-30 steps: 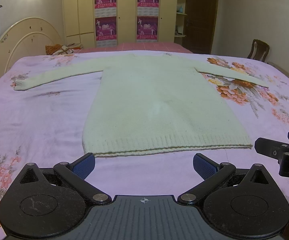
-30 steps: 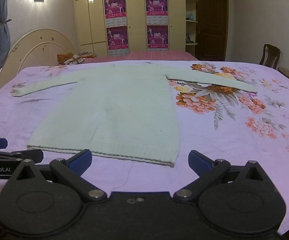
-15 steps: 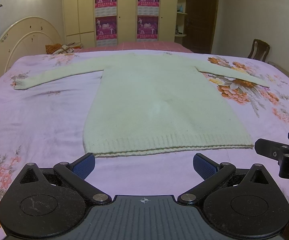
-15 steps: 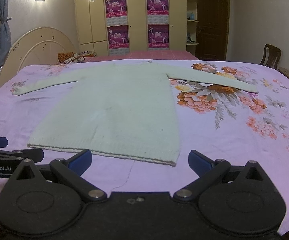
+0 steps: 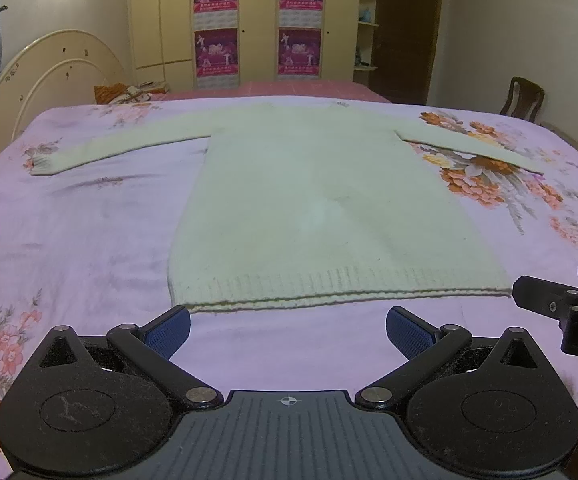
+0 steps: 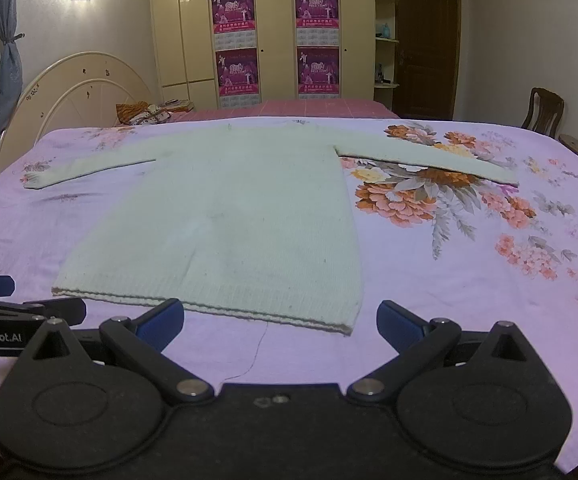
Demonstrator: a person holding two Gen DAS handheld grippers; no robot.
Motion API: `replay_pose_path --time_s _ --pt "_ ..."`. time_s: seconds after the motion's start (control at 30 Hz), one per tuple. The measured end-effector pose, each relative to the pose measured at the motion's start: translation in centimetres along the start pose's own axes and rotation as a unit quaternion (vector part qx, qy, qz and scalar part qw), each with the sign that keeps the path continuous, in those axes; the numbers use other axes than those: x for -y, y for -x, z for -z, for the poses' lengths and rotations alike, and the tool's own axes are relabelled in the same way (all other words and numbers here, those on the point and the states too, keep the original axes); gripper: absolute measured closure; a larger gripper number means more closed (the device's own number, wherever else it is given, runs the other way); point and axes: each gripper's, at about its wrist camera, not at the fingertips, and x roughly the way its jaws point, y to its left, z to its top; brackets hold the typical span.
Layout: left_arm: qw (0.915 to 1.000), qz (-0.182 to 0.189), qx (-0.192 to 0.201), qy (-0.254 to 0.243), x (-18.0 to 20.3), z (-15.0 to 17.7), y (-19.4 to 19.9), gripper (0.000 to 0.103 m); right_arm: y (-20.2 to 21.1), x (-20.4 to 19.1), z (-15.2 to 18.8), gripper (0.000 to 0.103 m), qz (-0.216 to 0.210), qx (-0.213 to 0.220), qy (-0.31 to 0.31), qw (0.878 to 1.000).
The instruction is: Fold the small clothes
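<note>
- Sweater (image 5: 321, 208), pale green knit, lies flat and unfolded on the floral bedsheet (image 5: 69, 240), sleeves spread, ribbed hem nearest both tools.
- Left gripper (image 5: 287, 330) and right gripper (image 6: 280, 323): jaws spread wide, empty, just short of the hem.
- Risk, as judged: the pads may pinch the sheet along with the hem, dragging the sweater askew.
- A loose thread (image 6: 255, 354) trails from the hem and could snag.
- Chair (image 6: 543, 112) and wardrobe (image 6: 273, 36) stand well beyond the sweater; nothing obstructs.

One sweater (image 5: 321, 200), two hand-held grippers (image 5: 287, 326) (image 6: 279, 320), four posters (image 6: 233, 10), one chair (image 6: 545, 110).
</note>
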Motion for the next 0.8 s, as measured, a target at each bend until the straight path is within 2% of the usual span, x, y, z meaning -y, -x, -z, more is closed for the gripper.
replay_pose_path --time_s 0.8 --pt "1.0 -0.001 -0.003 -0.003 0.58 -0.01 -0.27 0.0 -0.13 0.2 0.12 0.001 0.0 -0.003 -0.002 1.0"
